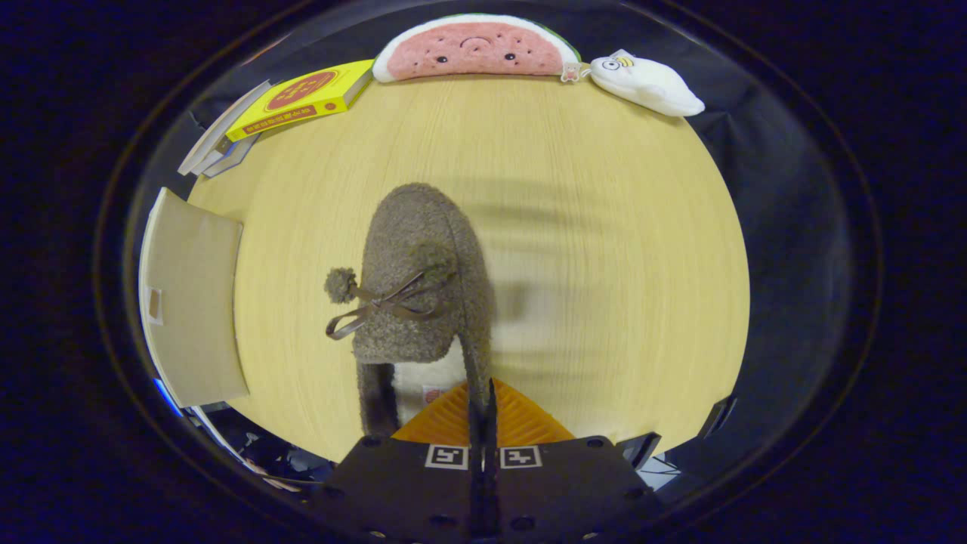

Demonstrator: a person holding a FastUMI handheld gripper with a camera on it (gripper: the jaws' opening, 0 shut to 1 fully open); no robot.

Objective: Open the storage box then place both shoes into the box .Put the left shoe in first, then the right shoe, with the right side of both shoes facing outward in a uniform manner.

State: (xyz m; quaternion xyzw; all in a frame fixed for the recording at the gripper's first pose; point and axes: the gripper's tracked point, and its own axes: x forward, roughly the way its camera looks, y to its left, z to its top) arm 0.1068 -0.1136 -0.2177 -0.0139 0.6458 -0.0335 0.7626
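Observation:
A fuzzy brown shoe [419,257] with a ribbon bow and pompom hangs above the wooden table [604,227], toe pointing away from me. My gripper [483,397] is shut on the shoe's right side wall near the heel, both fingers pressed together on the thin fabric. The shoe's pale lining shows just left of the fingers. A beige storage box [193,298] stands at the table's left edge, with its flat side facing me.
At the table's far edge lie a yellow book [306,94] on a stack of books, a watermelon-slice cushion [476,49] and a white plush toy [646,83]. Bare tabletop stretches to the right of the shoe.

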